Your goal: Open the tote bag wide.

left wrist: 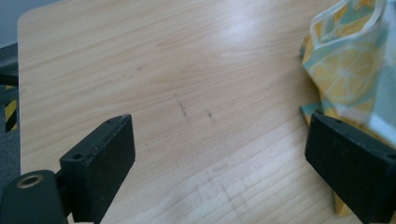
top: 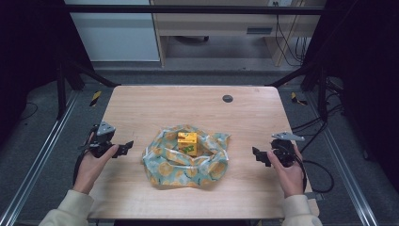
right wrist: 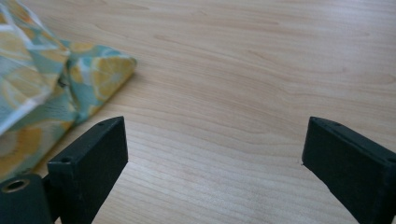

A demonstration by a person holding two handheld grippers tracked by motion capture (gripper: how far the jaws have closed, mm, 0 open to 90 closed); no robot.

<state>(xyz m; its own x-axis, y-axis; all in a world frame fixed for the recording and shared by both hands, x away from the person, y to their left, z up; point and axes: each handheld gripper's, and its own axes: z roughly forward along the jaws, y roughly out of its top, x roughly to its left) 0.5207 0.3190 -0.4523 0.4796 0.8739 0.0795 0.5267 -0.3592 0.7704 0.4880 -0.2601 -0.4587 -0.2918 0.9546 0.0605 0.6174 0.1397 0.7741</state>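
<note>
The cloth (top: 187,162), printed with yellow citrus slices on pale green, lies bunched in a loose ring near the middle of the wooden tabletop (top: 141,108), toward the person's edge. Inside the ring stands a small yellow box (top: 187,143) with green markings.

At the far left, the left hand (top: 91,165) holds the left gripper (top: 123,149) low over the tabletop, just beside the cloth's left edge but apart from it. In the left gripper view its jaws stand wide apart with bare wood between them, and a fold of the cloth (left wrist: 355,70) shows past the right jaw.

To the right of the cloth, the right hand (top: 288,172) holds the right gripper (top: 258,154), pointed toward the cloth's right edge with a stretch of tabletop between. In the right gripper view its jaws are also spread wide and grasp nothing; the cloth (right wrist: 51,84) lies beyond the left jaw.

A small dark round inset (top: 227,98) sits in the tabletop near its far edge, right of centre.
</note>
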